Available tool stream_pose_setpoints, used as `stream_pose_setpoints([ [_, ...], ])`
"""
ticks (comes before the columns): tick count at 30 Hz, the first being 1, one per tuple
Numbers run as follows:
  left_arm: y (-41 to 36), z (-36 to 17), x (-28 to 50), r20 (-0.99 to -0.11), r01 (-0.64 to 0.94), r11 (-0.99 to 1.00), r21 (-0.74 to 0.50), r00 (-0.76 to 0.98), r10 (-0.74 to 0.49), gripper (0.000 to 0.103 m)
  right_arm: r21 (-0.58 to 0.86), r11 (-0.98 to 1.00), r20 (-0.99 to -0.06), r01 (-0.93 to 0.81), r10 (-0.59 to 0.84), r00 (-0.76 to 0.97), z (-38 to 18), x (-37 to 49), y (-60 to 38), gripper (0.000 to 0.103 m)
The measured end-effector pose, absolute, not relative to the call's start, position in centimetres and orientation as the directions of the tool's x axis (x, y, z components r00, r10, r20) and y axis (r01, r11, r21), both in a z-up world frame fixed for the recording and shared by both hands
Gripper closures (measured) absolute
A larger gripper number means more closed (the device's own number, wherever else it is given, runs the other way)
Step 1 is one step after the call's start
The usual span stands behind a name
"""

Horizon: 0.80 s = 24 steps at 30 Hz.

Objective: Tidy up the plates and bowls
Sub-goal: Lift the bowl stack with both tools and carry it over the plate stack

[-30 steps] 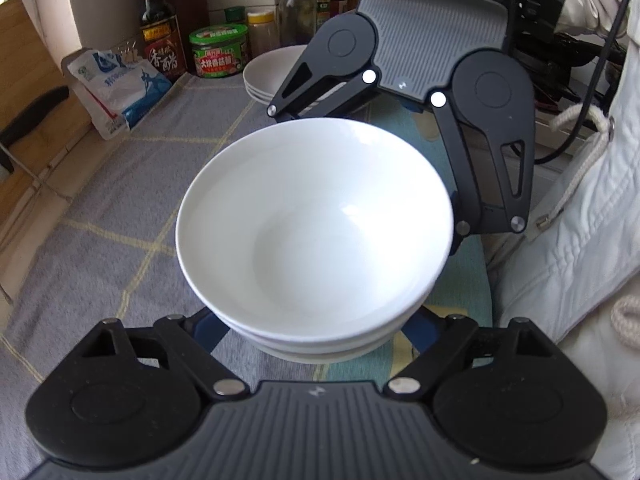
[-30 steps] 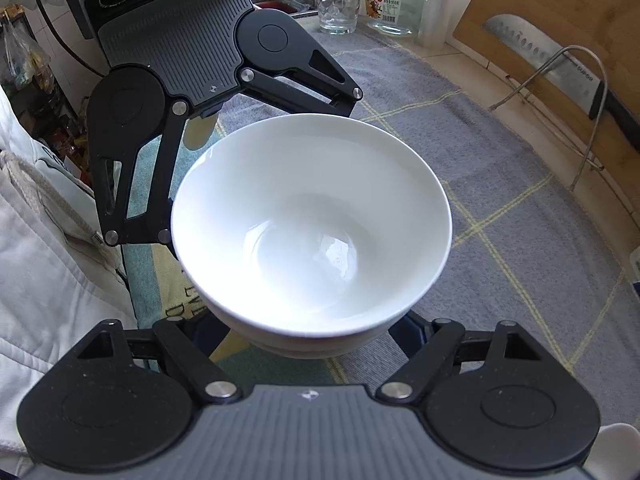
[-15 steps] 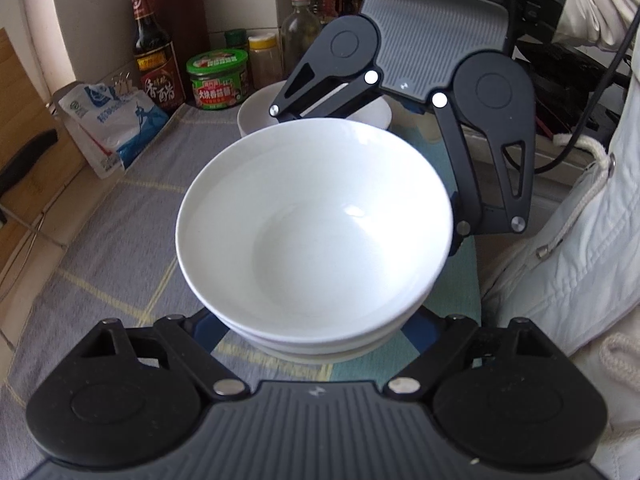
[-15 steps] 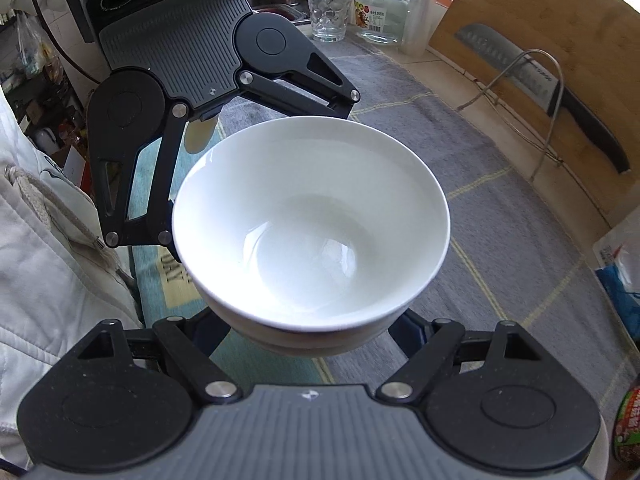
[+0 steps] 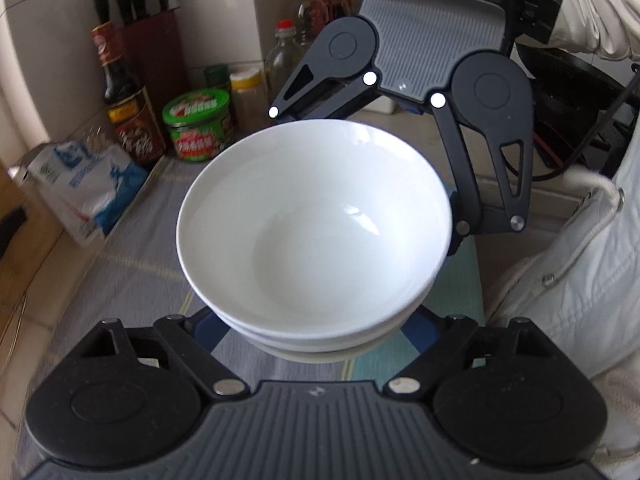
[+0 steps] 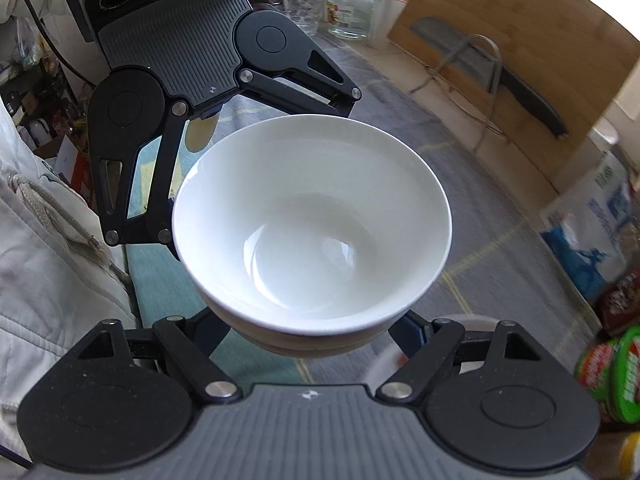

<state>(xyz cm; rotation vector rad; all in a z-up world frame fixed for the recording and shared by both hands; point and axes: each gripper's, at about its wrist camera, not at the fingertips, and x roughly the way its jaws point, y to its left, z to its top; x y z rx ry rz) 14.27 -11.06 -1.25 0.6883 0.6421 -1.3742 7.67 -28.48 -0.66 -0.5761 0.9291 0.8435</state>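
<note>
A stack of nested white bowls (image 5: 316, 232) is held between both grippers, above the grey checked cloth. It also shows in the right wrist view (image 6: 312, 224). My left gripper (image 5: 316, 336) is shut on the stack's near side, its fingertips hidden under the bowls. My right gripper (image 6: 312, 340) is shut on the opposite side, and it shows across the bowls in the left wrist view (image 5: 420, 92). A white plate rim (image 6: 400, 360) shows blurred just below the bowls in the right wrist view.
Bottles, a green-lidded jar (image 5: 200, 124) and a knife block (image 5: 136, 40) stand at the wall. A blue-white bag (image 5: 84, 184) lies beside them. A cutting board with a knife (image 6: 516, 68) leans at the back, near a glass jar (image 6: 352, 4).
Both grippers have carried the bowl stack toward the jars and bottles at the wall. The stack of plates seen behind the bowls earlier is now hidden beneath them. The grip is unchanged.
</note>
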Motion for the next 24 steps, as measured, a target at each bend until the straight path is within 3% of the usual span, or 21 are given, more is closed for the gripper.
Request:
stream_pose_setpoints([
  [24, -23.5, -4.4, 16.8, -0.757, 0.997, -0.036, 0.073, 0.032, -0.652, 0.014, -0.086, 0.67, -0.889, -0.737, 0.283, 0.361, -2.7, 8.8, -39.9, 0.015],
])
